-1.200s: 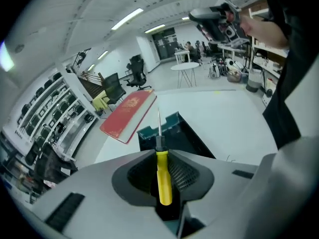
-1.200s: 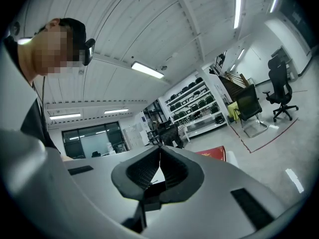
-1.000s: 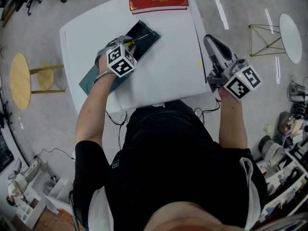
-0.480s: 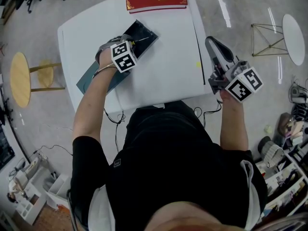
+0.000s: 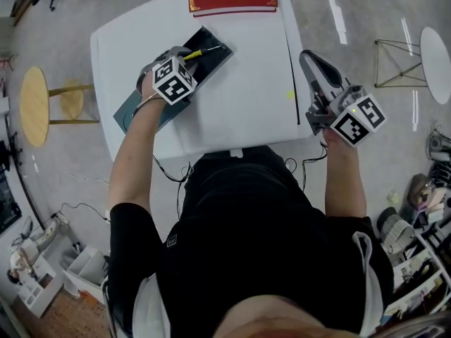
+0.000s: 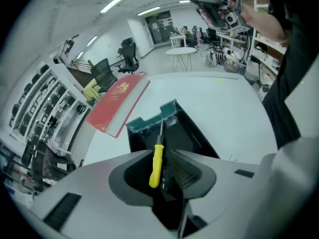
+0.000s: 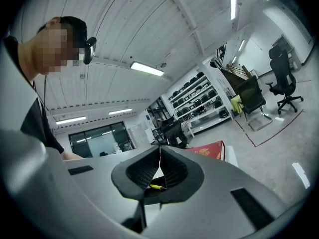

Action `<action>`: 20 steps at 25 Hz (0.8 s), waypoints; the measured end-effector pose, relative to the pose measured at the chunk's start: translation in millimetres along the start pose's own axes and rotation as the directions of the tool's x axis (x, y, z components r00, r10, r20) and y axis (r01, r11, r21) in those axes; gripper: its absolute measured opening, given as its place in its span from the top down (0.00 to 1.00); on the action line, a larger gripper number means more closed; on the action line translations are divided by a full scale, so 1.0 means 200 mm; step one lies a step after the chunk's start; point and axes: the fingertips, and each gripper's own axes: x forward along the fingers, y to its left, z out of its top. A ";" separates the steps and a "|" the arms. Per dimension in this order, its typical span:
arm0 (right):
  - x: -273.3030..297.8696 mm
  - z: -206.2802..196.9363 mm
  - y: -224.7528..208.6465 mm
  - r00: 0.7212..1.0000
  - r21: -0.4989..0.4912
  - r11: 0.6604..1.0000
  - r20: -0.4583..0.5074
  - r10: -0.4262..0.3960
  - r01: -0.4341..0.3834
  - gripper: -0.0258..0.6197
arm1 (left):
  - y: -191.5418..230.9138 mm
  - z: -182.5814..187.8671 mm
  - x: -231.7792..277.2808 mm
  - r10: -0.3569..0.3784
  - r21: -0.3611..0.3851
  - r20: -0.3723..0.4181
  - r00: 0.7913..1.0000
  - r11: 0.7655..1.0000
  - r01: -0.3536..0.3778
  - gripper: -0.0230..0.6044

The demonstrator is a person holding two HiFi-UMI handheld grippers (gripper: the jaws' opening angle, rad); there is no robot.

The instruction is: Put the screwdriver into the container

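Placing step: left gripper (image 6: 162,156) jaws clamp the screwdriver (image 6: 157,164) over the container (image 6: 149,126) near the surface's far-left corner, tip apparently not yet inside; right gripper (image 7: 159,156) jaws closed, empty; next: lower, release.

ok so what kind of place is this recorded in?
Probably an open-plan lab or workshop office: storage racks line the wall, there are rolling office chairs on a bare floor, strip lights overhead, and a plain white table used as the bench.
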 end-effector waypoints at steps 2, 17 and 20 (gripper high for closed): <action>0.00 0.01 0.03 1.000 -0.008 1.000 0.002 0.009 -0.009 0.91 | 0.02 0.01 -0.10 0.035 -0.068 0.057 0.998 0.997 -0.031 0.77; 0.45 -0.06 0.91 0.983 -0.121 0.975 -0.018 0.185 -0.186 0.91 | -0.06 -0.45 -1.17 0.374 -0.514 0.423 0.825 0.849 -0.122 0.91; 0.53 -0.13 1.14 0.978 -0.144 0.968 -0.027 0.205 -0.207 0.91 | -0.14 -0.65 -1.36 0.435 -0.572 0.456 0.777 0.811 -0.118 0.91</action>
